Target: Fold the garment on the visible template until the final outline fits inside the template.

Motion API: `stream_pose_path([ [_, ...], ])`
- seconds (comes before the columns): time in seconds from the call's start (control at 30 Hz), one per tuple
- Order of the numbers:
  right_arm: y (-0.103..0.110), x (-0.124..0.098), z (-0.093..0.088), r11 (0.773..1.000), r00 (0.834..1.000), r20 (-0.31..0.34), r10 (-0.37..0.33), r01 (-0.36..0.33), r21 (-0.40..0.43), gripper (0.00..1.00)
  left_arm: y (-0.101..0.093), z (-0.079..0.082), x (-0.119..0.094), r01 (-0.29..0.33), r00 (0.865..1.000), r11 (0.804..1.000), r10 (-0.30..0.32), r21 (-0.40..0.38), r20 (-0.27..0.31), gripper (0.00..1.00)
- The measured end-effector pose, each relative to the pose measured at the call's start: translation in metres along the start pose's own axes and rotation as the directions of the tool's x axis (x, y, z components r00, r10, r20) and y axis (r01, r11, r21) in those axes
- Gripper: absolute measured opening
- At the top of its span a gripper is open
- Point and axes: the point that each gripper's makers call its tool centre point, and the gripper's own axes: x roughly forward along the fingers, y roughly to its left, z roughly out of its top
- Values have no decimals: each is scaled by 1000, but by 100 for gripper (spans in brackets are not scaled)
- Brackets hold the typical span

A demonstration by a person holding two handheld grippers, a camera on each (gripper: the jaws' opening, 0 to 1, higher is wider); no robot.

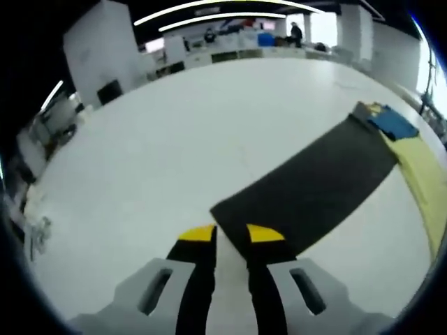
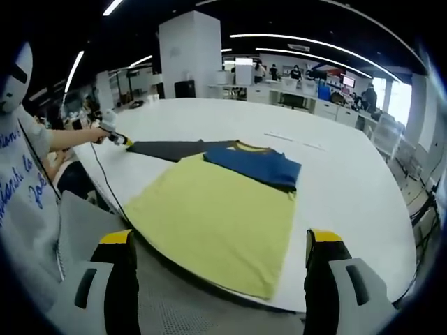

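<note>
spreading white table point(image 2: 349, 181) bears yellow garment point(image 2: 216, 223), open office behind.

The one place with lettering is the person's grey shirt point(image 2: 28, 188), at the left edge of the right gripper view. Blue handwritten-style script runs down the cloth in a few slanted lines, but the fisheye bends it and the edge of the view cuts it off, so no whole word reads with certainty (a fragment near the lower line looks like "joe", though that is only a likeness). Screens and wall panels far across the room, in both views, are too small and blurred to read. Nothing printed can be made out on the white counter point(image 2: 335, 174).
</note>
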Motion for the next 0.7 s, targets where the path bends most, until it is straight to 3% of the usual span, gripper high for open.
stream_pose_path([
  [0.7, 0, 3, 1, 1000, 1000, -5, -3, 3, 0, 100, -1, -2, 7, 23, 1000, 999, -23, -46, 0, 10],
])
